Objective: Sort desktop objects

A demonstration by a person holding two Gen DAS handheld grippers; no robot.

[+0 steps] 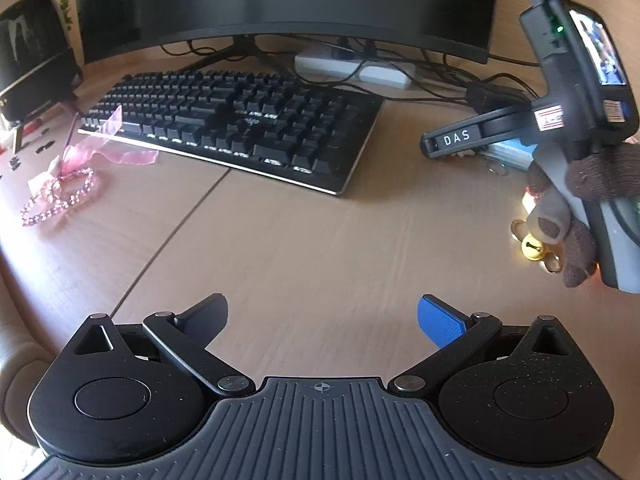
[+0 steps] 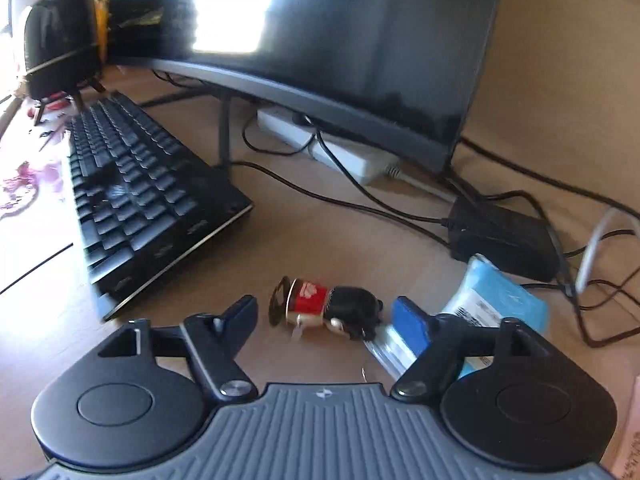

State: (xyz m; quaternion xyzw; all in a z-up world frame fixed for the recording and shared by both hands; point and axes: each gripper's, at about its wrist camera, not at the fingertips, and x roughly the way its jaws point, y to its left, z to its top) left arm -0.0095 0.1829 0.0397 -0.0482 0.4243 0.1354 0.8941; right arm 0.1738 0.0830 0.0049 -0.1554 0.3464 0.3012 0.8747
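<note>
Two empty grippers working over a cluttered tabletop (image 1: 304,240)

The right gripper (image 2: 324,312) is hovering with jaws apart just before one small figurine (image 2: 328,308), which is lying on its side right of the single keyboard (image 2: 140,200), probably just set there beside one blue packet (image 2: 496,296) to group small items. The left gripper (image 1: 322,316) is standing wide apart and holding nothing, while one pink beaded ribbon trinket (image 1: 68,184) is waiting left of the keyboard.

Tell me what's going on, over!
Left gripper open, empty. Right gripper open, little doll lying on the desk just ahead of it. Blue packet close beside. Over.
</note>
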